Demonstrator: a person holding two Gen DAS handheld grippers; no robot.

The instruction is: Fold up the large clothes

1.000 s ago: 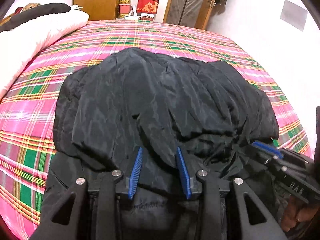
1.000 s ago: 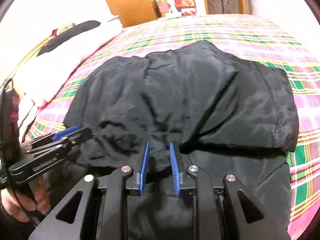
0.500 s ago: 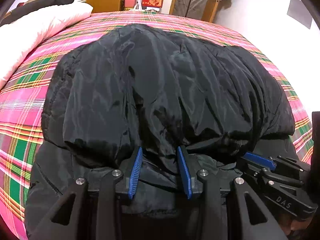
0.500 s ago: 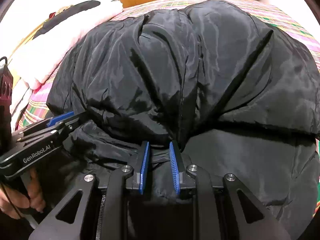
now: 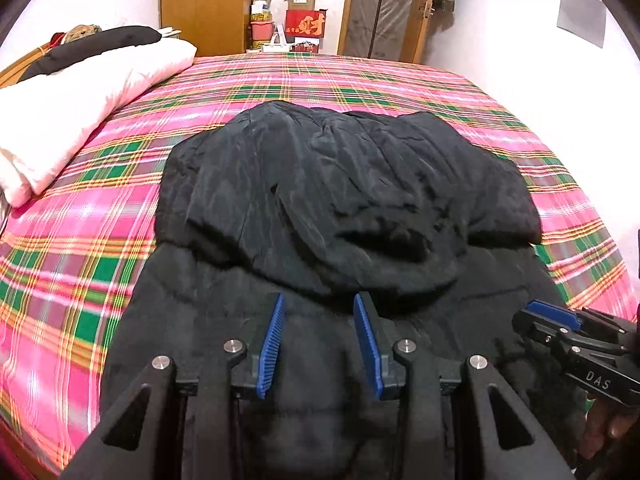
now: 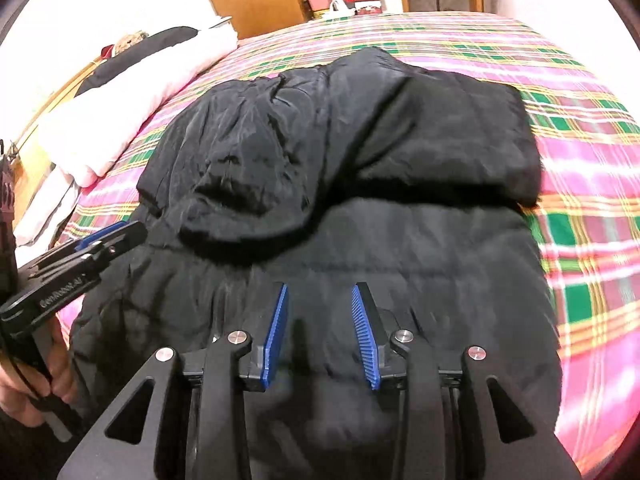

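A large black padded jacket (image 5: 344, 216) lies on the plaid bed, its far part folded back over the near part, the fold edge across the middle. It also shows in the right wrist view (image 6: 360, 184). My left gripper (image 5: 319, 306) is open and empty, hovering over the jacket's near part just short of the folded edge. My right gripper (image 6: 319, 296) is open and empty over the near part too. The right gripper shows at the right edge of the left wrist view (image 5: 560, 328); the left gripper shows at the left of the right wrist view (image 6: 100, 244).
The pink and green plaid bed cover (image 5: 360, 80) spreads around the jacket. A white pillow (image 5: 80, 112) with a dark garment on it lies at the left. A wooden wardrobe (image 5: 204, 4), boxes (image 5: 304, 20) and a door stand beyond the bed.
Both grippers let go of the jacket's folded edge, opened and drew back and up. The folded part now rests on the near part.
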